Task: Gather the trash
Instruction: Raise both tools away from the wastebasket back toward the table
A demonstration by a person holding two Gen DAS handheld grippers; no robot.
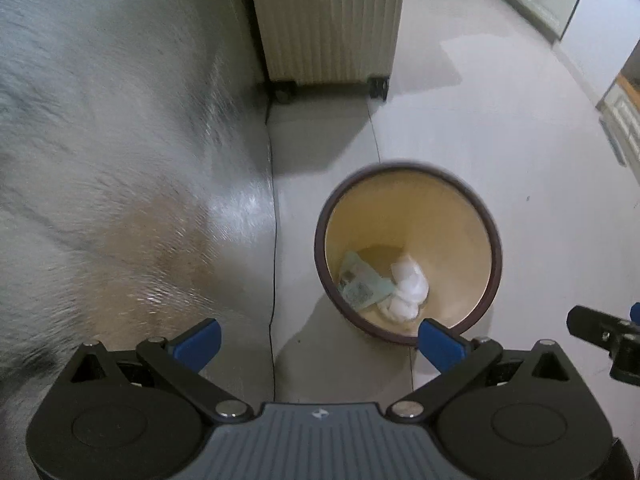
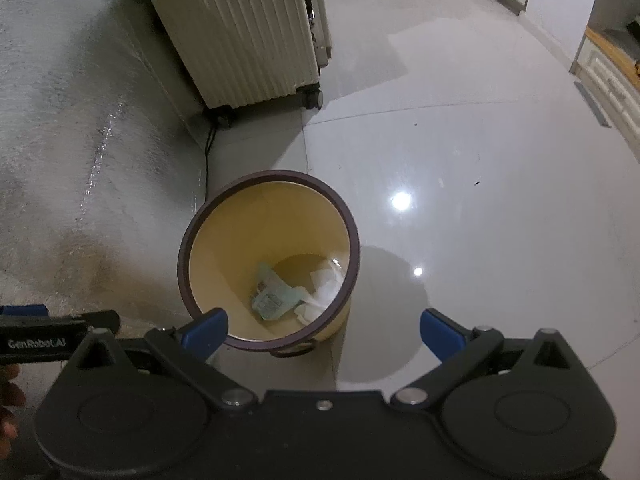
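— Where does the trash sit against the two tools?

— Start with the left gripper (image 1: 318, 342): its blue-padded fingers are spread wide with nothing between them. The bin (image 1: 408, 174) stands on the floor ahead and to the right, its near rim just past the right-hand pad. Inside, at the bottom, a greenish packet (image 1: 362, 284) lies on the left and a crumpled white tissue (image 1: 408, 286) lies touching it on the right.

— And the other one?

— The right gripper (image 2: 324, 330) is likewise spread apart and holds nothing. From its camera the bin (image 2: 268, 178) stands ahead and to the left, the near rim passing behind the left pad. The same packet (image 2: 274, 296) and tissue (image 2: 326, 288) rest on the bottom. At the left edge of that view part of the left gripper (image 2: 56, 330) shows, with some fingertips (image 2: 10, 394) of a hand below it.

— What about the surroundings?

— On the left runs a pale grey surface with a shimmering texture (image 1: 120, 160); I cannot tell what it is. A thin dark cable (image 1: 274, 240) runs along its edge on the floor. Beyond the bin stands a cream ribbed suitcase on dark wheels (image 1: 328, 20). To the right spreads a glossy light-grey tiled floor (image 2: 480, 160) with lamp glints, and far right are white cabinet fronts (image 2: 612, 84).
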